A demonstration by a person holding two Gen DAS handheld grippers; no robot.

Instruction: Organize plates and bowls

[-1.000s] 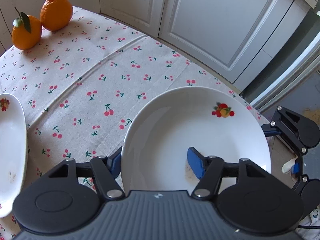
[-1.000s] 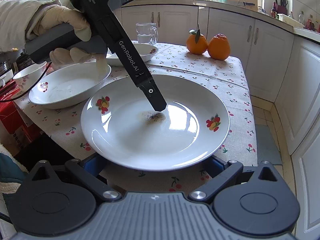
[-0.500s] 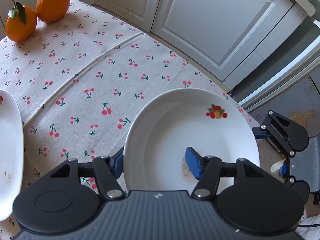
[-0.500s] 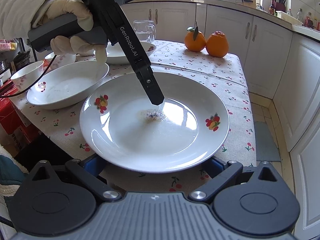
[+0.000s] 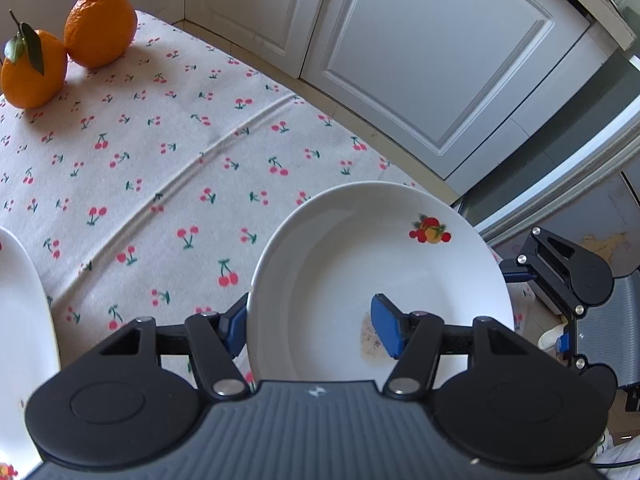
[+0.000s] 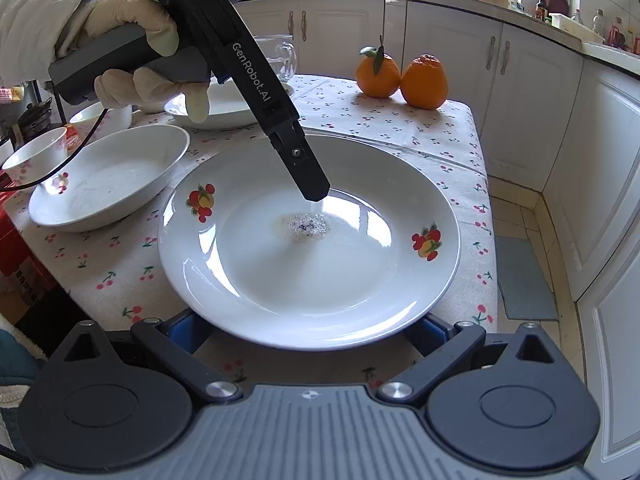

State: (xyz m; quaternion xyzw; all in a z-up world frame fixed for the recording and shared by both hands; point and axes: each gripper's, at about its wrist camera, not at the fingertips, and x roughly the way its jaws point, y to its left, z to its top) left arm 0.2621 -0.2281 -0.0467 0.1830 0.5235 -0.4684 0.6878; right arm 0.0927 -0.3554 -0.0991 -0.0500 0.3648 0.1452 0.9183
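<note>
A white plate [image 5: 360, 264] with fruit prints and a brown stain in its middle sits at the tablecloth's near edge. My left gripper [image 5: 311, 328] is shut on the plate, one blue pad outside the rim and the other inside the well. In the right wrist view its inner finger [image 6: 312, 184] points down into the plate [image 6: 280, 280], held by a gloved hand [image 6: 132, 40]. My right gripper [image 6: 306, 330] stands wide, both pads tucked under the plate's near rim and partly hidden. It also shows beside the plate as the right gripper [image 5: 560, 276].
A deep white dish [image 6: 108, 176], a second plate [image 6: 224, 106], two small bowls [image 6: 36, 152] and a glass mug [image 6: 280, 56] stand left and behind. Two oranges [image 6: 400, 72] sit at the far corner. White cabinets [image 6: 540, 100] flank the table on the right.
The left jaws drew in slightly on the plate's rim. Both grippers and the plate shifted a little together across the table, and the left finger now stands back from the stain.
</note>
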